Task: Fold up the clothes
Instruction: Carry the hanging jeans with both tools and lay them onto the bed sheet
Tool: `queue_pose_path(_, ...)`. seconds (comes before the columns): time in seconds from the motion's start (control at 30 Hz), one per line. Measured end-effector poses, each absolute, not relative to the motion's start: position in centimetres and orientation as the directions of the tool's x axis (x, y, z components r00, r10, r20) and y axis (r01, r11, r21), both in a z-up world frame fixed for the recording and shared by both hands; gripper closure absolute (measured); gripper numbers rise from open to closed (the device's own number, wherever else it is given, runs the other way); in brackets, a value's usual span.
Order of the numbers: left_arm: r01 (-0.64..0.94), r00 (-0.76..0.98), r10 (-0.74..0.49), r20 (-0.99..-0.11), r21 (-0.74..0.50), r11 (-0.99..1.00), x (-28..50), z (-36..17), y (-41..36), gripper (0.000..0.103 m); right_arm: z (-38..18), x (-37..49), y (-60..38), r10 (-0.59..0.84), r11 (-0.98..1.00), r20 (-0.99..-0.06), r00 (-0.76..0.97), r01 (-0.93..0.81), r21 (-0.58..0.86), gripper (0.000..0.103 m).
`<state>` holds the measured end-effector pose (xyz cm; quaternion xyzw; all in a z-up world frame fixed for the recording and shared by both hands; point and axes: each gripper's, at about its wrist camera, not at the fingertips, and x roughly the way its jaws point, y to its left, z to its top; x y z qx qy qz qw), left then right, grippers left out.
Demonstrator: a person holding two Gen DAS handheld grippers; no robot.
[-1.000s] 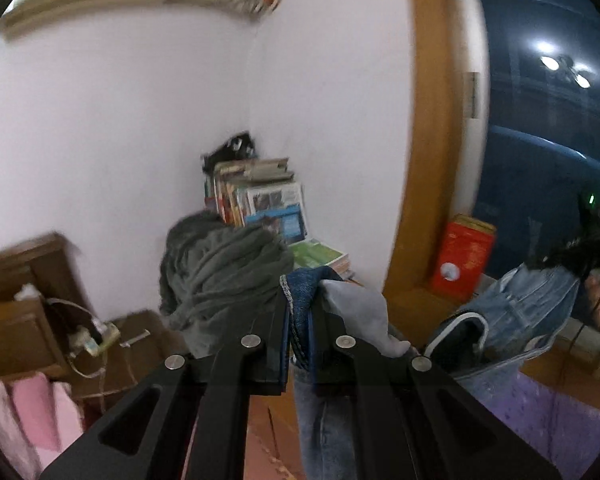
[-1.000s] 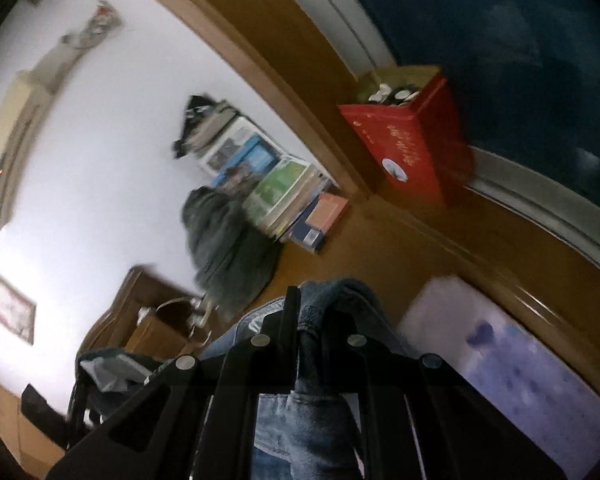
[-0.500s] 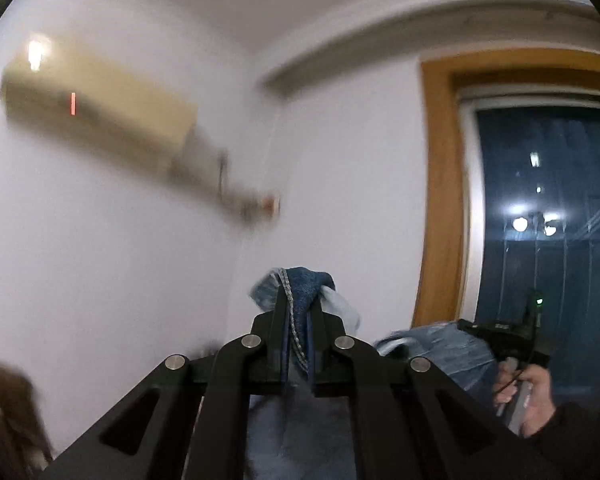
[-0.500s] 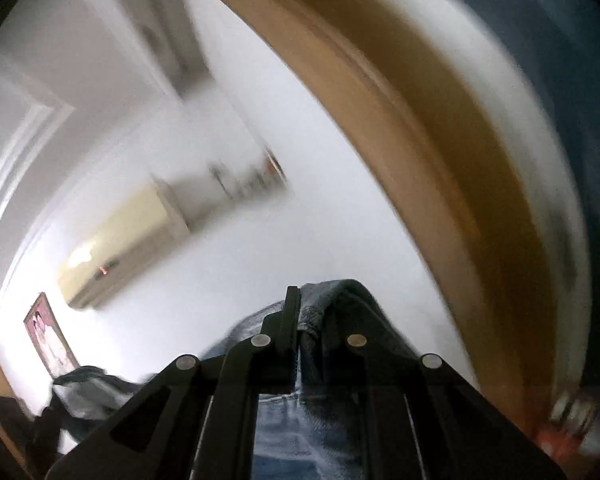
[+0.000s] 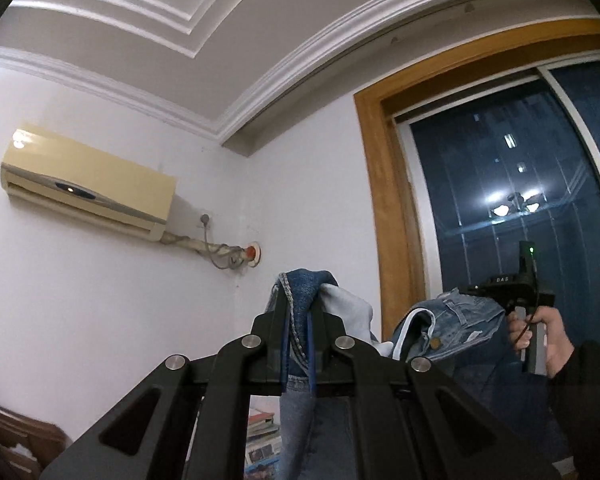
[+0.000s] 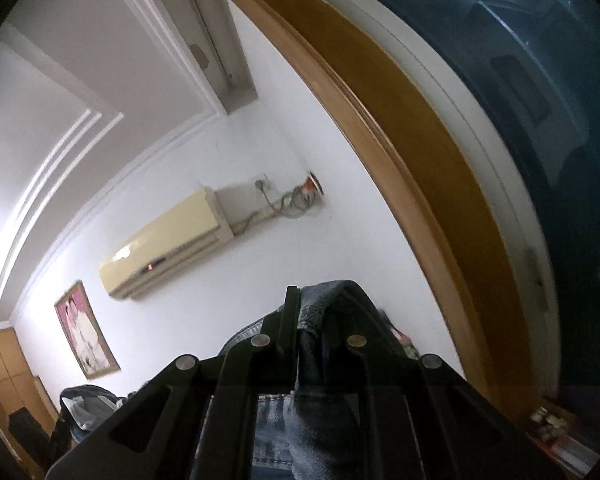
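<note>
A pair of blue jeans (image 5: 304, 292) hangs high in the air between both grippers. My left gripper (image 5: 299, 304) is shut on a fold of denim with a pale pocket lining beside it, and the cloth drops below the fingers. My right gripper (image 6: 312, 308) is shut on another bunch of the jeans (image 6: 332, 300). In the left wrist view the waistband with its button (image 5: 452, 324) shows at the right, next to the other gripper's black body (image 5: 516, 292), held by a person's hand (image 5: 548, 336) in a dark sleeve.
Both cameras tilt up toward the ceiling and a white wall with a cream air conditioner (image 5: 88, 188). A wood-framed dark window (image 5: 512, 200) fills the right. Stacked books (image 5: 260, 432) show low down. A framed picture (image 6: 86, 332) hangs at the left.
Both grippers rose and tilted upward with the jeans. The floor, books and red box dropped out of view; ceiling and air conditioner came in. Both grips stayed shut.
</note>
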<state>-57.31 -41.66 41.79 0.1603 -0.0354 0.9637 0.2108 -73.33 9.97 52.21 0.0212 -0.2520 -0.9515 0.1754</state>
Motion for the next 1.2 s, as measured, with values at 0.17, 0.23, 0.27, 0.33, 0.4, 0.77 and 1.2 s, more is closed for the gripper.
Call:
queue_pose_path(0.17, -0.464, -0.835, 0.453, 0.311, 0.044, -0.885, -51.3, 40.6, -39.4, 0.097, 49.7, -67.8, 11.7, -0.334, -0.838, -0.004, -0.943, 0.295, 0.458, 0.096)
queue_pose_path(0.23, -0.476, -0.826, 0.471, 0.311, 0.065, -0.877, -48.7, 39.4, -38.1, 0.097, 48.3, -64.7, 12.7, -0.322, -0.853, -0.008, -0.947, 0.287, 0.436, 0.096)
queue_pose_path(0.27, -0.482, -0.821, 0.48, 0.311, 0.075, -0.873, -47.4, 38.7, -37.3, 0.097, 47.5, -63.1, 13.2, -0.317, -0.861, -0.01, -0.949, 0.283, 0.424, 0.096)
queue_pose_path(0.33, -0.525, -0.803, 0.523, 0.285, 0.076, -0.848, -45.0, 37.5, -36.2, 0.097, 45.7, -60.0, 14.5, -0.305, -0.878, -0.033, -0.952, 0.268, 0.397, 0.096)
queue_pose_path(0.4, -0.567, -0.782, 0.566, 0.261, 0.079, -0.82, -42.3, 36.0, -34.7, 0.097, 43.7, -56.7, 16.1, -0.289, -0.89, -0.071, -0.955, 0.241, 0.387, 0.096)
queue_pose_path(0.77, -0.782, -0.619, 0.785, -0.022, -0.065, -0.619, -29.0, 28.6, -24.8, 0.097, 30.7, -37.9, 29.5, -0.23, -0.898, -0.301, -0.925, 0.083, 0.433, 0.096)
queue_pose_path(1.2, -0.89, -0.394, 0.862, -0.32, -0.1, -0.444, -16.4, 16.9, -16.0, 0.097, 16.3, -20.8, 39.0, -0.115, -0.843, -0.587, -0.802, -0.234, 0.484, 0.096)
